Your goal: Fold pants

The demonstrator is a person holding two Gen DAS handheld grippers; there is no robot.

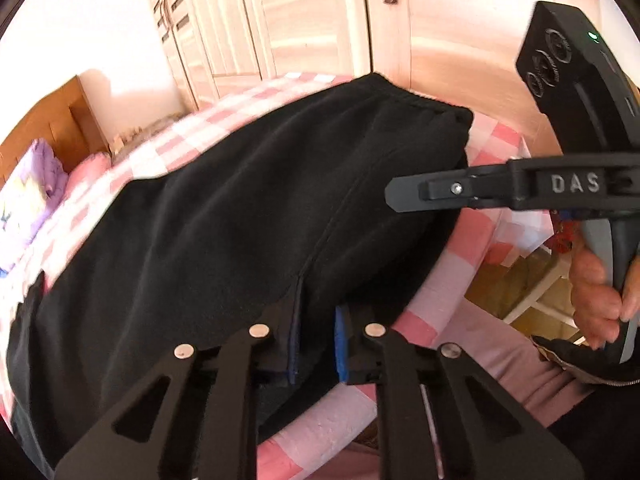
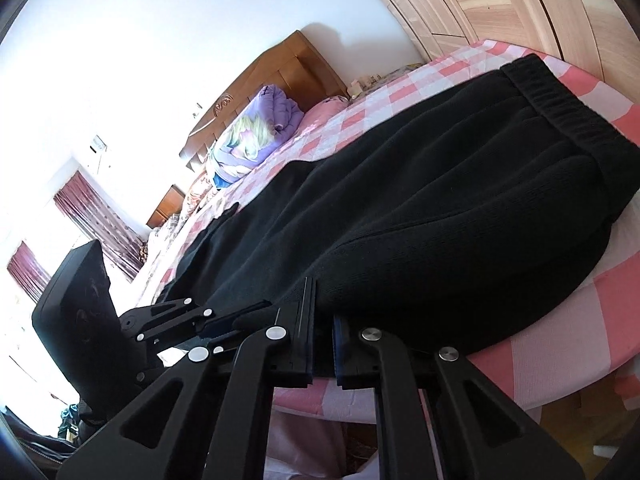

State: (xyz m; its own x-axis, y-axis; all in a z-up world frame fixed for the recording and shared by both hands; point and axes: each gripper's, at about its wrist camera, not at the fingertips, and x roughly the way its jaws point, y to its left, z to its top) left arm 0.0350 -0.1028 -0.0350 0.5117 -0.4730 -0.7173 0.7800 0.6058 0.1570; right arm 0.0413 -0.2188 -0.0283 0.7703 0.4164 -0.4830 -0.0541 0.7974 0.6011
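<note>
Black pants (image 1: pixel 248 208) lie flat on a pink-and-white checked bed (image 1: pixel 468 240), with the elastic waistband (image 2: pixel 560 100) toward the far end. My left gripper (image 1: pixel 318 344) is at the pants' near edge, its blue-padded jaws nearly closed with black fabric between them. My right gripper (image 2: pixel 322 350) is at the same near edge, to the right, its jaws narrowly apart over the fabric edge. In the left wrist view the right gripper (image 1: pixel 400 192) comes in from the right, seen side-on above the pants. In the right wrist view the left gripper (image 2: pixel 240 320) shows at lower left, pinching the cloth.
A wooden headboard (image 2: pixel 280 76) and a purple folded quilt (image 2: pixel 256 132) are at the bed's far end. Light wooden wardrobe doors (image 1: pixel 304 20) stand behind the bed. The bed's edge (image 2: pixel 520 360) drops to the floor near the grippers.
</note>
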